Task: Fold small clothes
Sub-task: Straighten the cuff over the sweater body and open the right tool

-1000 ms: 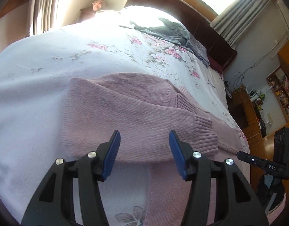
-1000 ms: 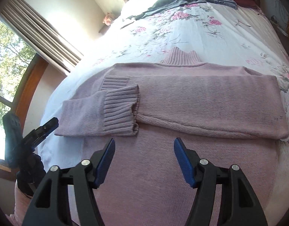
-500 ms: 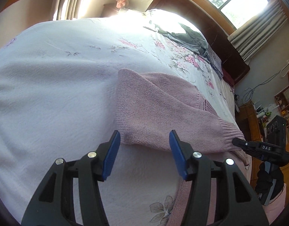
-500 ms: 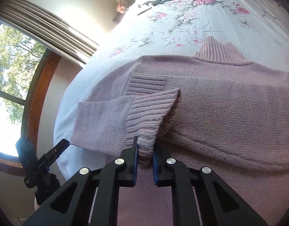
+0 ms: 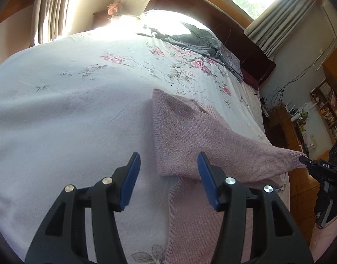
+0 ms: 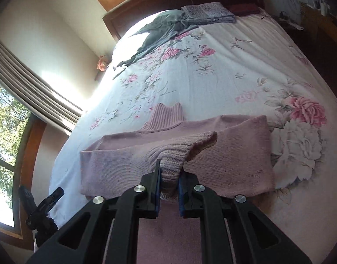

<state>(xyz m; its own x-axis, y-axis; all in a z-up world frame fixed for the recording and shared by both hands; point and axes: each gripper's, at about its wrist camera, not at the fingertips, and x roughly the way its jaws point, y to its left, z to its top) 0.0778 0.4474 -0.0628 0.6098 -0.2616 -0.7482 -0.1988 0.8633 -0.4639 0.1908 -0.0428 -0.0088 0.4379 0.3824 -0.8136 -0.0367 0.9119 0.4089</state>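
Since flat and roomy is what folding needs, makes sense to use the bed (image 6: 212, 70) as the work surface, floral bedspread pulled smooth. Grey clothes (image 6: 166, 25) and a folded patterned cloth (image 6: 207, 13) parked up by the headboard, well apart from the action, probably so nothing tangles.

Pink sweater (image 6: 234, 160) spread near the foot edge, ribbed collar pointing toward the headboard, body laid flat so the sleeves can cross over the chest. Looks like mid sleeve-fold, judging by the layers already stacked.

Ribbed cuff (image 6: 170, 165) lifted off the body, sleeve stretched taut behind it, likely so it can be dragged across without bunching.

Right gripper (image 6: 169, 189) clamped tight on that cuff, blue pads squeezing the knit from both sides. Left gripper (image 5: 167, 178) hanging wide apart over the sweater's folded side edge, gripping nothing, maybe waiting to pin that fold down. Can't tell if touching the fabric.
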